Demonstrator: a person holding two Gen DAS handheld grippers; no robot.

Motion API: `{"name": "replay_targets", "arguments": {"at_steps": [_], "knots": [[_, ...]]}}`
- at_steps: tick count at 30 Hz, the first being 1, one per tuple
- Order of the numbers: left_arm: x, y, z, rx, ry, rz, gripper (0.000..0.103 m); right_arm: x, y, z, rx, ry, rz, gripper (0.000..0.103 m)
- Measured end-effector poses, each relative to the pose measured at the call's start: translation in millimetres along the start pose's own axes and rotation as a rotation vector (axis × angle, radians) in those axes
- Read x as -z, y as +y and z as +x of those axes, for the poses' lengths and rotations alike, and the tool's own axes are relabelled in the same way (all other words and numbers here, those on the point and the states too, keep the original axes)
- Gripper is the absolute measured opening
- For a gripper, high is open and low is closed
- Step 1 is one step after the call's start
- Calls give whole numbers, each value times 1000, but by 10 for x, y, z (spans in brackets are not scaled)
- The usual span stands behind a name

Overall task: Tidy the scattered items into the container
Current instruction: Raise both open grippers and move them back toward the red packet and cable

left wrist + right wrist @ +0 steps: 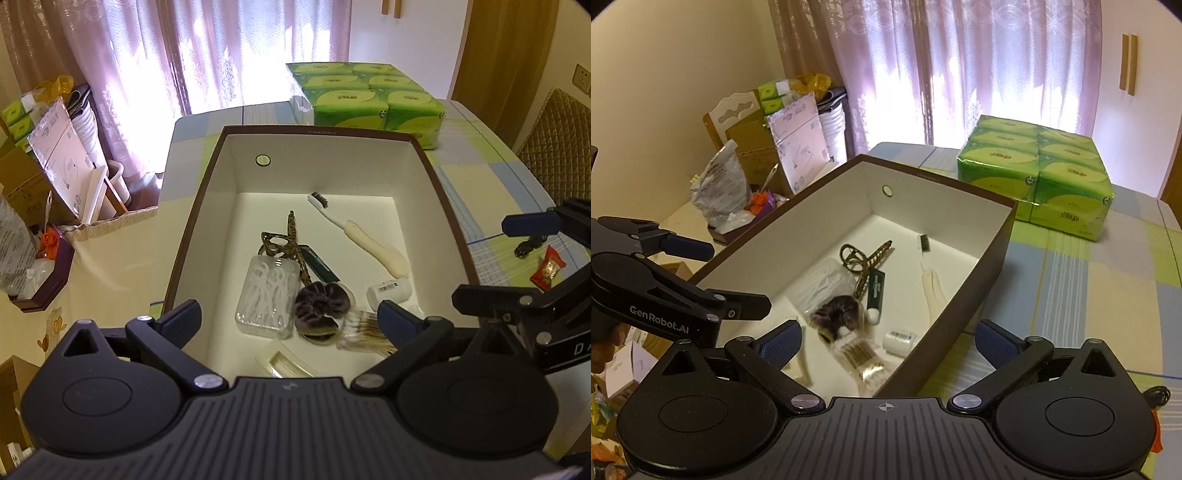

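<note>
Tilting downward over the box [424,155], left tongs [290,314] wide and empty, right tongs [888,341] wide, empty

Behind the box: you see a green tissue pack [373,98] on the checked tablecloth [1071,280]
Window: purple curtains [207,55]
Far left: cardboard boxes [40,173]
</note>
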State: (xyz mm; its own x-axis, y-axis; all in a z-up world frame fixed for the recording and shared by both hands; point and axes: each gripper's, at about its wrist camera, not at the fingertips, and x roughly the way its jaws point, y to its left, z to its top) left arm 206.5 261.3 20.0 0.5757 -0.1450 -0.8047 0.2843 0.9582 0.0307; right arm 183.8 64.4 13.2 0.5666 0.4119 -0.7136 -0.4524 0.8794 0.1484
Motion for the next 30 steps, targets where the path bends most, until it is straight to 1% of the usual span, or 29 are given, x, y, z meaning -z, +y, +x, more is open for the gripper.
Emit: {"name": "replay_targets", "arguments": {"at_steps": [8, 14, 22, 30], "knots": [[168, -78, -231, -9, -3, -38, 102, 138, 86, -230, -38, -8, -51, 103], [356, -129, -393, -19, 14, -72, 102, 257, 97, -363, -78, 6, -92, 103], [629, -252, -559, -53, 56, -128, 102, 420, 39, -530, -128, 32, -138, 103], [771, -467, -698, -89, 71, -176, 102, 617, -105, -710, -173, 60, -165, 103]]}}
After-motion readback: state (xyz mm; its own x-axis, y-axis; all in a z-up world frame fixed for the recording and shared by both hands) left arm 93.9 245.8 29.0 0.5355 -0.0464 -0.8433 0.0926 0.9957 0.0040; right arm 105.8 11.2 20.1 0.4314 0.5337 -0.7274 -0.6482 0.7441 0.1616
